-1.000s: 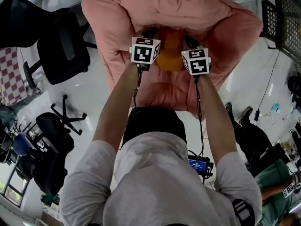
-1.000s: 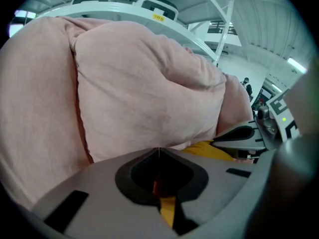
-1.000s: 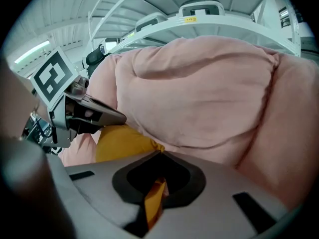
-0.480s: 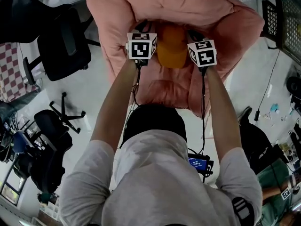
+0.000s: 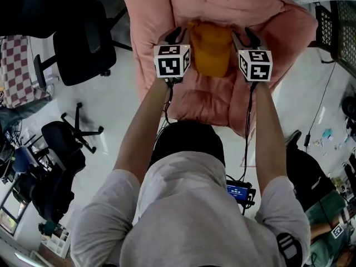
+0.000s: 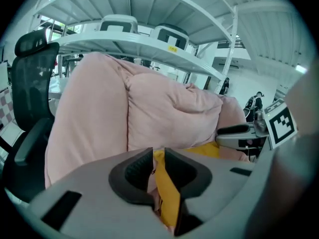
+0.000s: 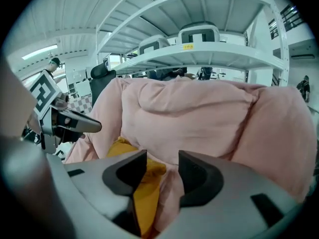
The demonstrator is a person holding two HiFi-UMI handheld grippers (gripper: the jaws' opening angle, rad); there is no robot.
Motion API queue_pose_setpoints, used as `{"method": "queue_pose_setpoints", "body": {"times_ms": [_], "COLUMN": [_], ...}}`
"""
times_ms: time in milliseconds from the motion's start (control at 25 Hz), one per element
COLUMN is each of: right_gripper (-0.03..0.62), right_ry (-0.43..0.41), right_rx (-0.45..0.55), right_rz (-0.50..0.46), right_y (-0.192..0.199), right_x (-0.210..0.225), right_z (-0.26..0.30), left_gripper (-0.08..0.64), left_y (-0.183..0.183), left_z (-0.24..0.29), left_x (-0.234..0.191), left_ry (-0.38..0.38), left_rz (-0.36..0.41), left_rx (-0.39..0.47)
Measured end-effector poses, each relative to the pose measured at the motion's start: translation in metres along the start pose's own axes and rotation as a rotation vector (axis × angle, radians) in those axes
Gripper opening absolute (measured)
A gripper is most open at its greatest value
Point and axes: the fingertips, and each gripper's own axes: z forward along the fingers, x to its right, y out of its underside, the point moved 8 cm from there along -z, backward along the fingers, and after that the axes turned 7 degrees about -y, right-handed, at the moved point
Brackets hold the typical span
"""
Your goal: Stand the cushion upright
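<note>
A yellow-orange cushion stands on the seat of a big pink beanbag chair, leaning against its back. My left gripper is at the cushion's left edge. Its jaws are opening, and the cushion's yellow edge still lies in the narrow gap between them. My right gripper is at the cushion's right side, its jaws opening wide. A yellow corner lies by the right gripper's left jaw, with pink fabric behind the gap. Each gripper shows at the edge of the other's view.
A black office chair stands left of the beanbag, a second chair's star base nearer me. White shelving rises behind the beanbag. A black mesh rack is at the right. Another person's green sleeve shows at the lower right.
Both grippers have moved farther from me and slightly right with the cushion, which now sits higher against the beanbag's back. Both pairs of jaws have parted from the cushion's edges.
</note>
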Motion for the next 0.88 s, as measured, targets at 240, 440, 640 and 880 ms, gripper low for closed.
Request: {"method": "queue_pose_setpoints", "body": {"times_ms": [240, 440, 640, 880], "right_gripper": [0.198, 0.196, 0.100, 0.013], "right_ry": [0.089, 0.052, 0.015, 0.000], "right_rx": [0.116, 0.177, 0.241, 0.312], "right_rz": [-0.103, -0.171, -0.192, -0.181], "right_y": [-0.007, -0.002, 0.002, 0.002], "right_x": [-0.045, -0.102, -0.166, -0.228], "right_z": [-0.046, -0.082, -0.105, -0.140], "left_gripper": [0.072, 0.072, 0.068, 0.030], "left_y": [0.015, 0.036, 0.047, 0.068], "left_z": [-0.055, -0.100, -0.164, -0.233], "left_x": [-0.001, 0.010, 0.011, 0.008], "left_ry": [-0.019, -0.033, -0.070, -0.116], "left_rz": [-0.033, -0.038, -0.061, -0.037], "left_rx": [0.054, 0.108, 0.240, 0.296]}}
